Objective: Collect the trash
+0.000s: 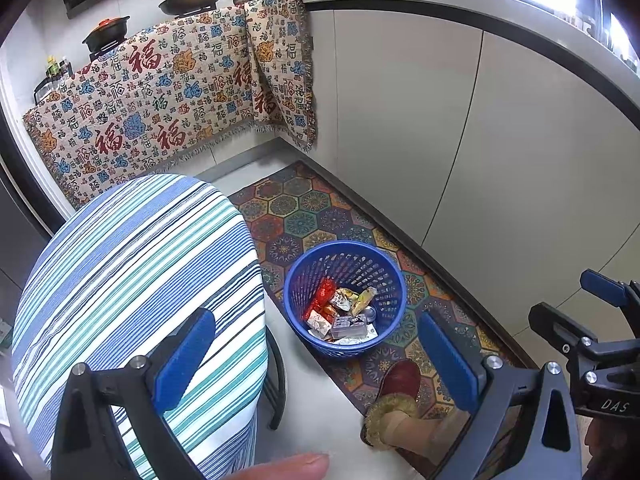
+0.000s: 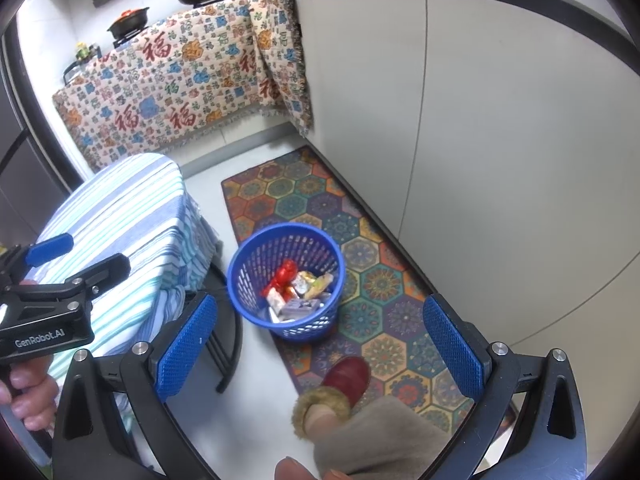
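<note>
Bright daylight glares from the upper right; fisheye edges curve, corners dark.

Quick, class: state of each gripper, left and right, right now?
Left gripper: open, holding nothing.
Right gripper: open, holding nothing.

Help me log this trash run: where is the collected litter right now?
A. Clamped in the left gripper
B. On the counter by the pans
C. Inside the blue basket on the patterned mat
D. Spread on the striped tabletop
C: the wrappers lie inside the blue basket on the patterned mat, while the left gripper and the right gripper hang open and empty above.
</note>
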`<state>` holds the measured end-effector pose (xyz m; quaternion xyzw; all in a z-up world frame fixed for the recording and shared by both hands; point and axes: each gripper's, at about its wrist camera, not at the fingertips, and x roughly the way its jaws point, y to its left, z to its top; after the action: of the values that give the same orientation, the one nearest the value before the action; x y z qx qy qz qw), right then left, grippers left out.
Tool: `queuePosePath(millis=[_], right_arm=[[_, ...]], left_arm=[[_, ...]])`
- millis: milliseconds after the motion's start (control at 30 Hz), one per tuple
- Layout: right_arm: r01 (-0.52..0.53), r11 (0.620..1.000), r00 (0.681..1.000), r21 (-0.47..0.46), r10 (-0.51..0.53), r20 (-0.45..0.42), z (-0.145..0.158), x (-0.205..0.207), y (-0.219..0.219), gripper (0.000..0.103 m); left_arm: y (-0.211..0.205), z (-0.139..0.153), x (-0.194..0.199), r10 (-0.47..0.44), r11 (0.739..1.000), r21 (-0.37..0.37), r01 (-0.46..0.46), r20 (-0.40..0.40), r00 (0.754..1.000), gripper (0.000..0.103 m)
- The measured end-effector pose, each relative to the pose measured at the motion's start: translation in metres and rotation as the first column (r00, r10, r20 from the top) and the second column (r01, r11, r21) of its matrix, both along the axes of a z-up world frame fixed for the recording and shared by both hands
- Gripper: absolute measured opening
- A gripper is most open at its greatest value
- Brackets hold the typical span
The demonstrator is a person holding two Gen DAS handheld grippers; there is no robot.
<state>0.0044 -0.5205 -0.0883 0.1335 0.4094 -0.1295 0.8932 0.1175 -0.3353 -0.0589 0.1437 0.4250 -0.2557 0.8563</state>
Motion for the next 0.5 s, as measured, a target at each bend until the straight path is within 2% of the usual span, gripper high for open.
queuePosePath(millis=[500], right_arm=[[-0.001, 1.0, 1.0, -0.001, 0.001, -0.003, -0.0008, -0.0004, 0.0, 0.103]], left_arm=[[-0.0025, 0.0, -0.001, -0.013, 1.0, 0.0, 0.013, -0.005, 1.0, 0.103]])
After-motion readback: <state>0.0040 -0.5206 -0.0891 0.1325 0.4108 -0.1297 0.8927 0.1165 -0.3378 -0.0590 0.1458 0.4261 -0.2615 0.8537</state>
